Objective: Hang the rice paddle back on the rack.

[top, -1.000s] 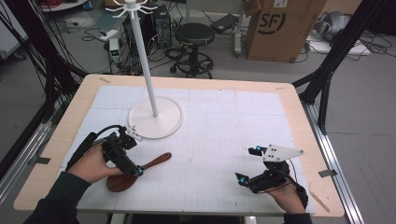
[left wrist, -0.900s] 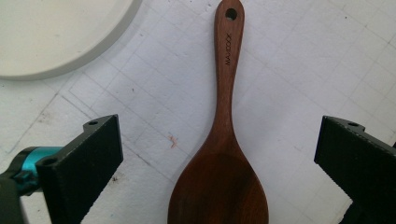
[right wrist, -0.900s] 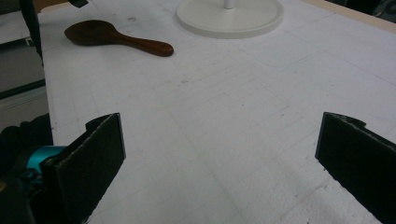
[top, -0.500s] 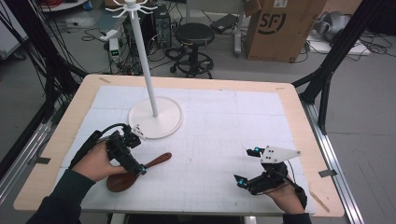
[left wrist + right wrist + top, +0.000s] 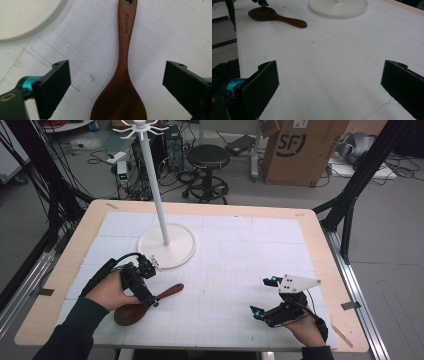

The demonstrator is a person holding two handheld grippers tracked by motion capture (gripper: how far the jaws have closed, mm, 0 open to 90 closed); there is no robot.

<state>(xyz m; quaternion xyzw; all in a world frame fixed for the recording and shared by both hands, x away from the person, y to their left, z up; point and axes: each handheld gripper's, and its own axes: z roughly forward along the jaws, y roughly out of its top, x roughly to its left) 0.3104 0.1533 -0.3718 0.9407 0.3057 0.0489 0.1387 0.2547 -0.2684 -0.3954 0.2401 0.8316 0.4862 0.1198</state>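
A dark wooden spoon point(image 5: 150, 302) lies flat on the white gridded mat, bowl toward the person and handle pointing right. My left gripper point(image 5: 150, 287) hangs over it, pointing down. In the left gripper view the spoon point(image 5: 122, 75) runs up the middle between the two black jaws of my left gripper point(image 5: 118, 85). These jaws have just been closing a little and stand well clear of the wood on both sides. My right gripper point(image 5: 264, 296) rests near the front right of the mat. It is open, and in the right gripper view my right gripper point(image 5: 332, 85) has bare mat between its jaws.
A white hook stand point(image 5: 167, 245) rises from its round base just beyond the left hand, its pole point(image 5: 152, 180) tall and thin. The base point(image 5: 338, 7) and the spoon point(image 5: 277, 16) lie far ahead of the right gripper. A stool point(image 5: 209, 157) and a cardboard box point(image 5: 300, 150) stand past the table.
The left gripper has shifted slightly over the spoon. The spoon and the right gripper have stayed where they were.
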